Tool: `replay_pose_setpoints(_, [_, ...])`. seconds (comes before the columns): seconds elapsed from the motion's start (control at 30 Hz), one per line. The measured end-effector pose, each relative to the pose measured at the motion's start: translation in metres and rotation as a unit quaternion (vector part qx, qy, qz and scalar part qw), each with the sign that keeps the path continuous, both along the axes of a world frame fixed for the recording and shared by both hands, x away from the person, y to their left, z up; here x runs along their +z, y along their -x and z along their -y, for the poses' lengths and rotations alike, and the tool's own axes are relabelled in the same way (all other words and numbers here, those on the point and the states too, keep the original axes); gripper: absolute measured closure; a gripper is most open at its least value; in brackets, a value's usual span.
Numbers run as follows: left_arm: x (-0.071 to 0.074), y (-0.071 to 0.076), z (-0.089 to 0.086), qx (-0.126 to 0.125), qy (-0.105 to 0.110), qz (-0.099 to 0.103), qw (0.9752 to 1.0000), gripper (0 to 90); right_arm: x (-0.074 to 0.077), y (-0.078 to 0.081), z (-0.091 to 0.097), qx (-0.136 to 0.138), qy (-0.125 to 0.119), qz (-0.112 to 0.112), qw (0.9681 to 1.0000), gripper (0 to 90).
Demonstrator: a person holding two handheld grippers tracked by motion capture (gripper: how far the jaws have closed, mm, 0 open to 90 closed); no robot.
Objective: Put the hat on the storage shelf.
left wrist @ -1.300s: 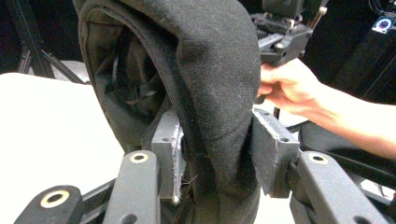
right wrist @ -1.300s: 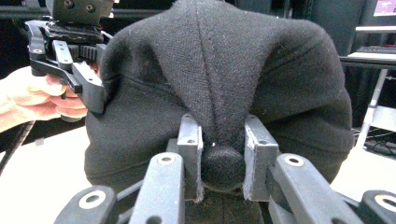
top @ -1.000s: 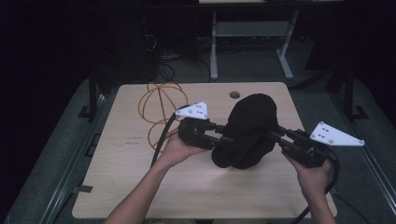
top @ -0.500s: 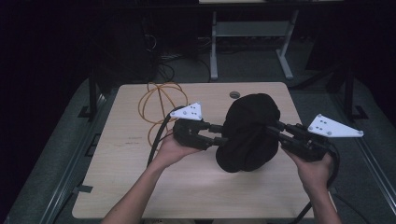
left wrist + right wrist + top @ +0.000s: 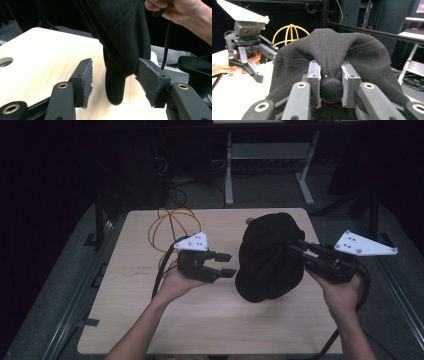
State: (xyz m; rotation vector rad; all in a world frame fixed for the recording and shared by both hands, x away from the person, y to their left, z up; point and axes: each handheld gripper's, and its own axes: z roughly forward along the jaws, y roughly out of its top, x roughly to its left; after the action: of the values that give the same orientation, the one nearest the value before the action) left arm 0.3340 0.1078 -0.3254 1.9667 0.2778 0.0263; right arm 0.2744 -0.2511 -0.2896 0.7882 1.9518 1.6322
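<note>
Presently my right tongs (image 5: 299, 249) are clamped on a bunched fold of the black knit beanie (image 5: 267, 256); in the right gripper view the two pads pinch the fabric between them and the rest of the hat drapes over and past the jaws. The beanie hangs from that grip above the right half of the counter (image 5: 130, 320), its lower edge near or touching the wood; I cannot tell which. My left tongs (image 5: 227, 265) stand half open, the jaws having just been opening. In the left gripper view the hanging cloth (image 5: 117, 45) lies between the pads, brushing the right-hand one, but they do not press on it. Behind my left hand (image 5: 175, 282) an orange wire ball (image 5: 170, 227) rests on the counter, well apart from the hat.
</note>
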Motion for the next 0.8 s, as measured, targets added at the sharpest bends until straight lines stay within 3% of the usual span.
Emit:
replay_pose_setpoints(0.17, [-0.002, 0.007, -0.012, 0.011, -0.014, 0.011, 0.9998, 44.3, 0.010, -0.004, -0.001, 0.000, 0.002, 0.002, 1.0000, 72.6])
replay_pose_setpoints(0.3, [-0.007, 0.014, -0.018, 0.017, -0.038, 0.020, 0.9989, 43.1, 0.014, -0.009, -0.001, 0.002, -0.002, 0.004, 1.0000, 72.6])
replay_pose_setpoints(0.53, [-0.019, 0.021, -0.024, 0.021, -0.062, 0.020, 0.9977, 41.6, 0.022, -0.018, -0.005, 0.007, -0.001, -0.007, 1.0000, 72.6])
replay_pose_setpoints(0.8, [-0.033, 0.029, -0.032, 0.025, -0.086, 0.028, 0.9955, 38.0, 0.037, -0.027, -0.011, 0.013, 0.005, -0.004, 0.9999, 72.6])
